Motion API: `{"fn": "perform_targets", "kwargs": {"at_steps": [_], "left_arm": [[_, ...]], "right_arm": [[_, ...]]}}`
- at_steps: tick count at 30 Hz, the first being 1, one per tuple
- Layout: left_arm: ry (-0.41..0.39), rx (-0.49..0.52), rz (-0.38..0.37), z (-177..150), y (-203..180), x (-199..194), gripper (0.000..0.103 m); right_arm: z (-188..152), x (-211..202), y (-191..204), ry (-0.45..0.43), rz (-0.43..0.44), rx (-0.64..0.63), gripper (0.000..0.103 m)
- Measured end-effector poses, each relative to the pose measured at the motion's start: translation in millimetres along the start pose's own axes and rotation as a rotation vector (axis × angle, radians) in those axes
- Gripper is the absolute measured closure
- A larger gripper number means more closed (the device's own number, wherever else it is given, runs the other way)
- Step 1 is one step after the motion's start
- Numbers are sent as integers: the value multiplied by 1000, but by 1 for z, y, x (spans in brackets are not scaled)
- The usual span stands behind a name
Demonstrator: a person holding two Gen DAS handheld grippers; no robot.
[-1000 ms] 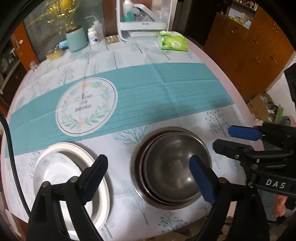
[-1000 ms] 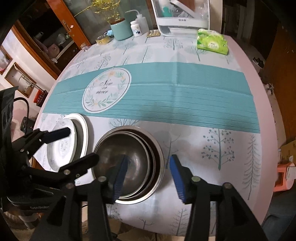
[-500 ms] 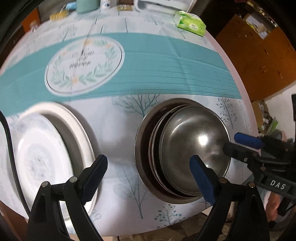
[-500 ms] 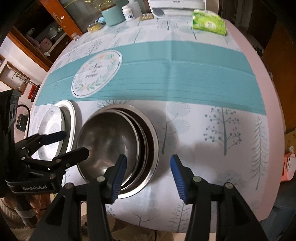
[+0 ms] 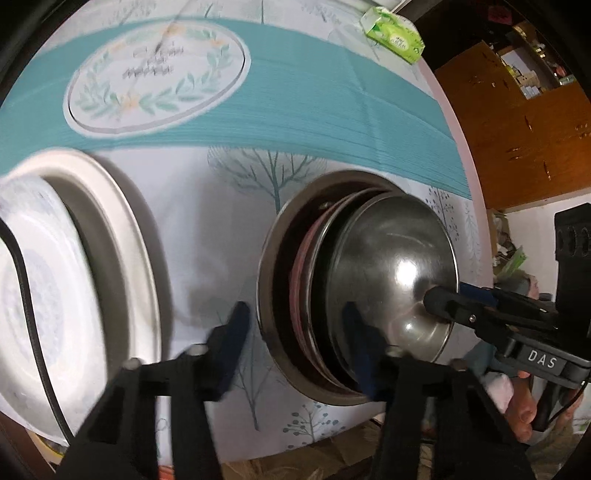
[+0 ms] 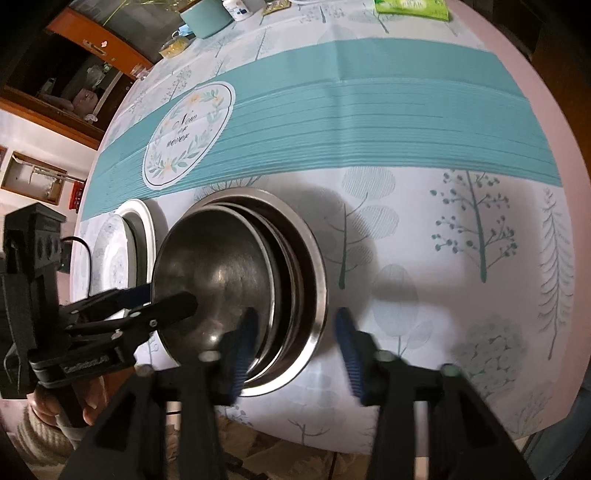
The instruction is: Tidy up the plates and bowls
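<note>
A stack of nested steel bowls (image 5: 354, 280) sits near the table's front edge; it also shows in the right wrist view (image 6: 236, 280). A white plate (image 5: 74, 258) lies to its left, also in the right wrist view (image 6: 122, 243). My left gripper (image 5: 295, 343) is open, its two jaws on either side of the stack's left rim. My right gripper (image 6: 291, 347) is open, its two jaws on either side of the stack's right rim. In each view the other gripper's jaws reach over the top bowl's edge.
A teal and white tablecloth (image 6: 369, 110) covers the round table. A green tissue pack (image 5: 395, 33) lies at the far side. A teal jar (image 6: 205, 18) and a small bottle stand far off. A wooden cabinet (image 5: 517, 129) stands to the right.
Both grippers have dropped and moved in close to the bowl stack, from hovering above it to straddling its rims. The bowls and plate have not moved.
</note>
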State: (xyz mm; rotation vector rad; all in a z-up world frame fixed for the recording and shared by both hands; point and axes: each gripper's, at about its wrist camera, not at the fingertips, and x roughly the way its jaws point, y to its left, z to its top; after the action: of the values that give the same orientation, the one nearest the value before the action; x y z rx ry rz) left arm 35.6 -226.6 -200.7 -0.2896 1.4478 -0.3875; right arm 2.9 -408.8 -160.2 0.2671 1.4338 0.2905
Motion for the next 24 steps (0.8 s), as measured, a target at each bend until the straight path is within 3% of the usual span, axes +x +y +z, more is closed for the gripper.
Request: {"fn": "perform_targets", "kwargs": {"at_steps": [2, 12, 24], "left_arm": [[16, -25, -34, 0, 1, 3, 63], [14, -62, -29, 1, 0, -3, 64], [-46, -33, 15, -11, -10, -39, 64]], "right_arm": [[1, 0, -3, 7, 9, 22, 69], [2, -2, -1, 43, 1, 52, 76], [0, -23, 13, 6, 1, 27, 77]]}}
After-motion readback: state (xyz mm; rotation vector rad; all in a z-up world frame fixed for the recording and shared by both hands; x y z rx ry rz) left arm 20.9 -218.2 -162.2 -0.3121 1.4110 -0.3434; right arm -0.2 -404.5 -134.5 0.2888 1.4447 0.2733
